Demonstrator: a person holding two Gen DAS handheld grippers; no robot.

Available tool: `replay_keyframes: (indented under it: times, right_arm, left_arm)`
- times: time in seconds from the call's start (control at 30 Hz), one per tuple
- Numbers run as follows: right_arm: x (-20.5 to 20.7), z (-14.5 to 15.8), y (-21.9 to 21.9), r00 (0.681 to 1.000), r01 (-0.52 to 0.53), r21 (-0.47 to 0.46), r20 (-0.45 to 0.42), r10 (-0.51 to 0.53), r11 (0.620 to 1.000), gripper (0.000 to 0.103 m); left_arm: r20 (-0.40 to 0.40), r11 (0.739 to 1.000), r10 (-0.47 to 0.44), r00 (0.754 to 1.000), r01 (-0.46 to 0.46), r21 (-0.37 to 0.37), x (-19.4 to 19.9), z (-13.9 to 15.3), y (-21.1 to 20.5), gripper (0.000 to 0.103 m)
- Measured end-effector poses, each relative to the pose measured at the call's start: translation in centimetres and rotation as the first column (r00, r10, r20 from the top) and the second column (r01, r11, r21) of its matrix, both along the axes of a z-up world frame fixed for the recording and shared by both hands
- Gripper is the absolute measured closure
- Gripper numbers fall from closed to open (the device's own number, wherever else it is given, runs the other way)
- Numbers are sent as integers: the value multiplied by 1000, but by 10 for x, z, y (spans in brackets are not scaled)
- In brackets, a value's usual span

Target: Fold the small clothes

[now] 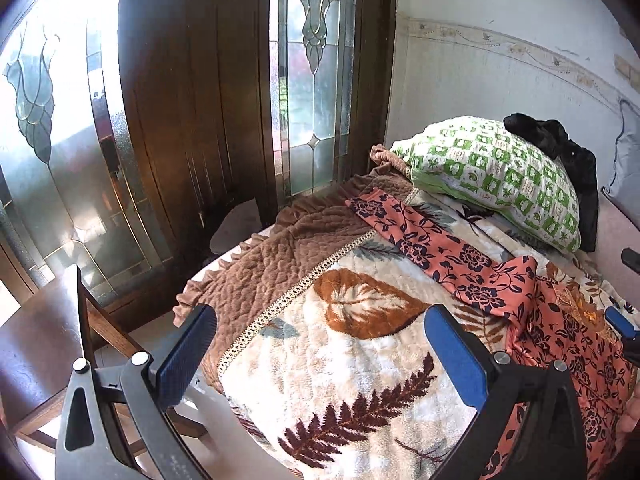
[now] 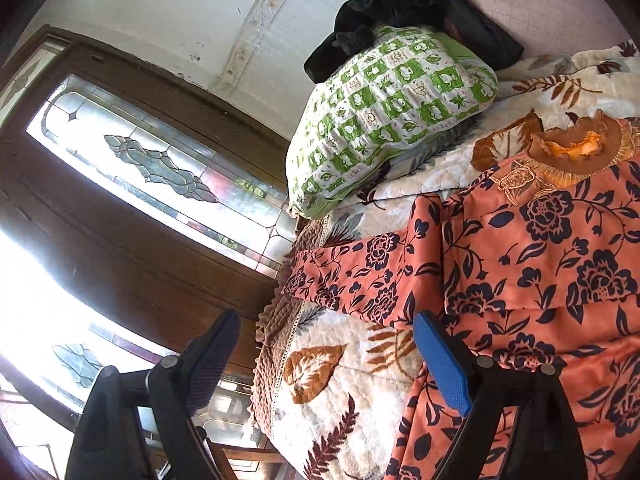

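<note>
A salmon-pink garment with dark blue flowers (image 1: 560,320) (image 2: 540,264) lies spread on the leaf-patterned blanket (image 1: 360,360) (image 2: 332,392). Its sleeve (image 1: 416,236) (image 2: 360,272) stretches toward the brown blanket border. Its orange frilled collar (image 2: 576,148) points toward the pillow. My left gripper (image 1: 316,348) is open and empty above the blanket, left of the garment. My right gripper (image 2: 324,364) is open and empty, with its blue pad (image 2: 442,364) over the garment's left edge. The right gripper's blue tip (image 1: 620,322) shows at the right edge of the left wrist view.
A green-and-white checked pillow (image 1: 500,176) (image 2: 392,108) lies at the head of the bed, with black clothing (image 1: 560,144) (image 2: 400,12) behind it. A wooden door with leaded glass (image 1: 192,100) (image 2: 132,168) stands left of the bed. A wooden chair (image 1: 44,352) is near the bed's corner.
</note>
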State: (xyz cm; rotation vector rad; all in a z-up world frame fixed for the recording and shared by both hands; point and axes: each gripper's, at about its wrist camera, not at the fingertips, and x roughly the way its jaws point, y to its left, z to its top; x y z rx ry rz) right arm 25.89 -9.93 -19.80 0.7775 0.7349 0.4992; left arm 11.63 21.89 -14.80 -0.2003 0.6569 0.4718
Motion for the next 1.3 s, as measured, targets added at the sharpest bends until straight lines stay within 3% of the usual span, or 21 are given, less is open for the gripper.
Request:
replay_keyframes:
  times: [0.13, 0.3, 0.43, 0.57, 0.67, 0.83, 1.07, 1.17, 1.23, 1.3]
  right_arm:
    - [-32, 12, -13, 1000, -5, -15, 20, 5, 1000, 20]
    - [-62, 28, -40, 998, 33, -47, 54, -30, 998, 20]
    - [-74, 33, -65, 996, 58, -23, 64, -56, 998, 20]
    - [-78, 25, -82, 997, 56, 2, 59, -56, 998, 28]
    - [-72, 5, -96, 997, 69, 46, 30, -71, 997, 34]
    - [-37, -48, -117, 990, 124, 97, -75, -117, 988, 45]
    - [44, -121, -100, 974, 137, 194, -206, -96, 971, 46]
    - [77, -149, -71, 967, 107, 167, -245, -64, 980, 46]
    - [92, -169, -53, 953, 80, 86, -297, -51, 993, 50]
    - [89, -164, -51, 965, 63, 53, -258, -47, 997, 55]
  left_arm:
    - [76, 1000, -16, 997, 14, 27, -29, 40, -3, 0]
    - [125, 998, -63, 990, 60, 32, -44, 59, -11, 0]
    - [89, 997, -70, 994, 66, 43, -36, 47, 0, 0]
    - [12, 997, -18, 1000, 19, -72, -15, 12, 35, 0]
    - [-27, 988, 29, 999, -32, -153, 2, -14, 52, 0]
    - [-101, 971, 9, 995, -33, -236, 40, -55, 48, 0]
    - [-132, 942, -58, 990, 10, -334, 105, -88, 57, 0]
    - [-117, 928, -62, 991, 15, -372, 132, -96, 69, 0]
    - [-122, 923, -79, 989, 26, -384, 151, -100, 76, 0]
    - [-117, 912, -93, 989, 38, -409, 169, -104, 84, 0]
